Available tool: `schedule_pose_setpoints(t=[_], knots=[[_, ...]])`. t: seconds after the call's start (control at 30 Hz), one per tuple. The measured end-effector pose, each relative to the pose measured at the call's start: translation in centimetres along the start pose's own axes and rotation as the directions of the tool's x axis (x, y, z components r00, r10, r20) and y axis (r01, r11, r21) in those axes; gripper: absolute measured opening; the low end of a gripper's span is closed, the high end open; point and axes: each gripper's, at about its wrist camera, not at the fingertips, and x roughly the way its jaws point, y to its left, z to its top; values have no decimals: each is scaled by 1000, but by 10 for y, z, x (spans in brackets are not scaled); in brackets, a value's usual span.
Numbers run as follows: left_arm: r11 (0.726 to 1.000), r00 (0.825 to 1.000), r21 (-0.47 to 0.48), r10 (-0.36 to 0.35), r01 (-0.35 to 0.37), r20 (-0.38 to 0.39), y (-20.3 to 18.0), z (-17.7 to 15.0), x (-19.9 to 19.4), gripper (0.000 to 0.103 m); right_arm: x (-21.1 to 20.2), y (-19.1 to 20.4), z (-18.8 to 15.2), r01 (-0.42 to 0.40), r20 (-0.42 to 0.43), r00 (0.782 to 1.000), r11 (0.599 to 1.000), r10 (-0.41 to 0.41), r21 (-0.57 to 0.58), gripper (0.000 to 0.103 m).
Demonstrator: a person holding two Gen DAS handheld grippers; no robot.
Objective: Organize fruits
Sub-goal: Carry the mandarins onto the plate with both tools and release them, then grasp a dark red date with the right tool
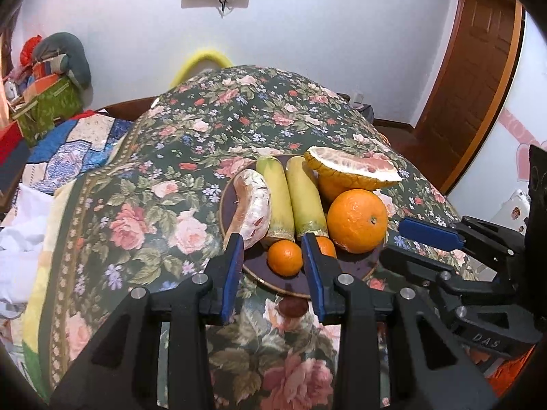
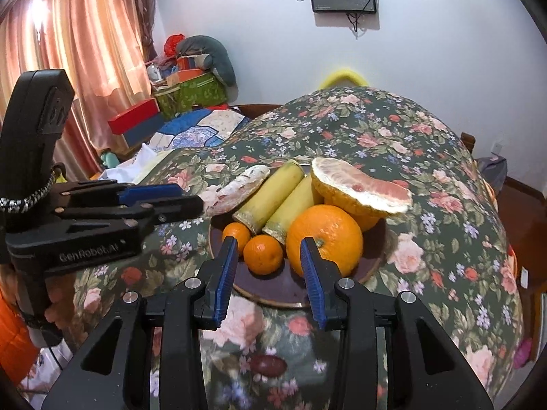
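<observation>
A dark round plate [image 1: 355, 266] [image 2: 273, 290] on the floral cloth holds a large orange [image 1: 357, 220] [image 2: 324, 237], two small mandarins [image 1: 284, 258] [image 2: 263, 254], two pale green sugarcane pieces [image 1: 275, 201] [image 2: 270, 198], a pomelo wedge [image 1: 251, 208] [image 2: 236, 189] and a cut pomelo half [image 1: 352, 171] [image 2: 362, 191]. My left gripper [image 1: 271, 249] is open and empty, just before the plate's near edge, framing one mandarin. My right gripper [image 2: 268, 249] is open and empty, at the plate's near edge.
The table wears a dark green floral cloth [image 1: 164, 177] [image 2: 427, 205]. A small dark red fruit [image 1: 292, 307] [image 2: 268, 365] lies on the cloth near the plate. Boxes and bedding [image 1: 44, 102] are piled at the left. A wooden door [image 1: 478, 78] stands at the right.
</observation>
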Motion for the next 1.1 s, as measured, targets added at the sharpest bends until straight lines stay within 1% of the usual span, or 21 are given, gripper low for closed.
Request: schedule_pose_setpoints(t=[0.13, 0.23, 0.33, 0.47, 0.57, 0.8, 0.93, 1.1], knots=[[1000, 1000, 5, 8, -8, 3, -2, -4, -15, 37, -11, -1, -8, 20, -12, 1000, 1000, -20, 3, 37], [1000, 1000, 6, 18, -18, 5, -2, -10, -26, 45, -17, 0, -16, 31, -30, 999, 1000, -31, 2, 38], [1000, 1000, 4, 18, -18, -3, -2, -17, -34, 47, -20, -1, -24, 41, -53, 998, 999, -41, 3, 38], [1000, 999, 9, 30, -30, -26, -4, -28, -39, 57, -20, -2, -36, 51, -90, 995, 999, -50, 4, 39], [999, 998, 21, 42, -41, -45, -5, -38, -38, 57, -17, -2, -45, 51, -118, 992, 999, -49, 9, 39], [1000, 994, 10, 29, -28, -106, -4, -61, -29, 58, -2, -2, -63, 36, -182, 983, 998, -26, 49, 39], [1000, 991, 9, 24, -23, -133, -3, -69, -21, 58, 5, -1, -68, 8, -202, 979, 998, 5, 65, 39], [1000, 987, 8, 11, -9, -163, -4, -74, -9, 58, 12, 1, -70, 7, -203, 979, 998, 6, 60, 38]])
